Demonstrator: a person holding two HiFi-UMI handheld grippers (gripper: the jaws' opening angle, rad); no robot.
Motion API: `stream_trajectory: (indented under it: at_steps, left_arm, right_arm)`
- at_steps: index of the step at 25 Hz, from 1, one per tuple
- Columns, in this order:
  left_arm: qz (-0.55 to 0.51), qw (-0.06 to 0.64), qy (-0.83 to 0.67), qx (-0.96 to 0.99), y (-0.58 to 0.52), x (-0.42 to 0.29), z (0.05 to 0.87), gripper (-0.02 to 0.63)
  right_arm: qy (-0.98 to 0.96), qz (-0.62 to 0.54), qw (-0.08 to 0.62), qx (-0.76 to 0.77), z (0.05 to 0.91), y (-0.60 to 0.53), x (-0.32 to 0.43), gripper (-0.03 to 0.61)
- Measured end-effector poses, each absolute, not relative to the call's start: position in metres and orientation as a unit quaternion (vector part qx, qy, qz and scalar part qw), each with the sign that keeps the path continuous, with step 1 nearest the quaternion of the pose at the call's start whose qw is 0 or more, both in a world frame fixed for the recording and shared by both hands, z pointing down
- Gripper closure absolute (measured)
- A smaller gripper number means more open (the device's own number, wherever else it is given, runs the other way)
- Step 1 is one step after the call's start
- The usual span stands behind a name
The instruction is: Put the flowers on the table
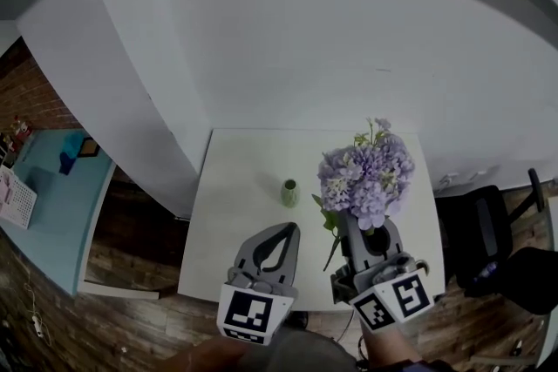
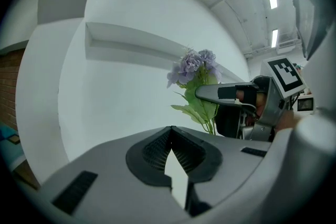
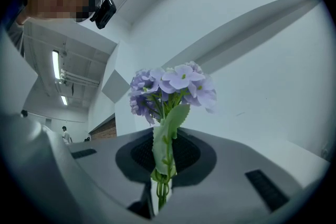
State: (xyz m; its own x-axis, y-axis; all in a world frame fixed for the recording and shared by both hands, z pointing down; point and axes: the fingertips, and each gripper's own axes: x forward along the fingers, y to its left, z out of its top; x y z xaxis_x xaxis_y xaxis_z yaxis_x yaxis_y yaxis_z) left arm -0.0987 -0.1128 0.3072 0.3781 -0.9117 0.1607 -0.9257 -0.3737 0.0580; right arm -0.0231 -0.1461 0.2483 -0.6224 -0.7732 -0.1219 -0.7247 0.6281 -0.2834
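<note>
The right gripper [image 1: 364,233] has its jaws drawn in narrow on the green stems of the flowers [image 1: 366,174]. In the right gripper view the stems and one long leaf stand pinched between the two dark ribbed pads, and the lilac heads [image 3: 170,84] rise straight up above the gripper [image 3: 161,165]. The bunch is held in the air over the right half of the white table [image 1: 235,231], toward its near edge. It is near a small green vase [image 1: 289,192] that stands on the table to its left, and well apart from it (whether any leaf touches the tabletop cannot be told from the head view).

The left gripper [image 1: 272,246] hangs over the near edge of the table, just left of the right one. Its jaws are together at the tips with nothing between them. In the left gripper view the ribbed pads meet at the top [image 2: 171,131], and only a thin light gap shows lower down. That view also shows the flowers [image 2: 191,65] and the right gripper [image 2: 231,94] off to its right.

The only print that can be made out is the black-and-white square marker on each cube, one on the left gripper [image 1: 255,314] and one on the right [image 1: 394,299] (patterns only, no letters). A pale blue table [image 1: 61,213] stands at the far left over a brick-patterned floor. A black chair [image 1: 475,231] stands to the right of the white table.
</note>
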Motion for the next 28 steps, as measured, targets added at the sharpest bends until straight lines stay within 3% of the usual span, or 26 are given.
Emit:
stream_trajectory:
  at_steps: [9, 28]
  left_arm:
    - [0.043, 0.078, -0.555, 0.827, -0.150, -0.116, 0.312, 0.606]
    - [0.062, 0.119, -0.536, 0.833, -0.095, -0.079, 0.350, 0.606]
  right_arm:
    - [0.902, -0.098, 0.091, -0.410, 0.252, -0.186, -0.053, 0.543]
    - [0.886, -0.072, 0.100, -0.447, 0.251, -0.151, -0.015, 0.543]
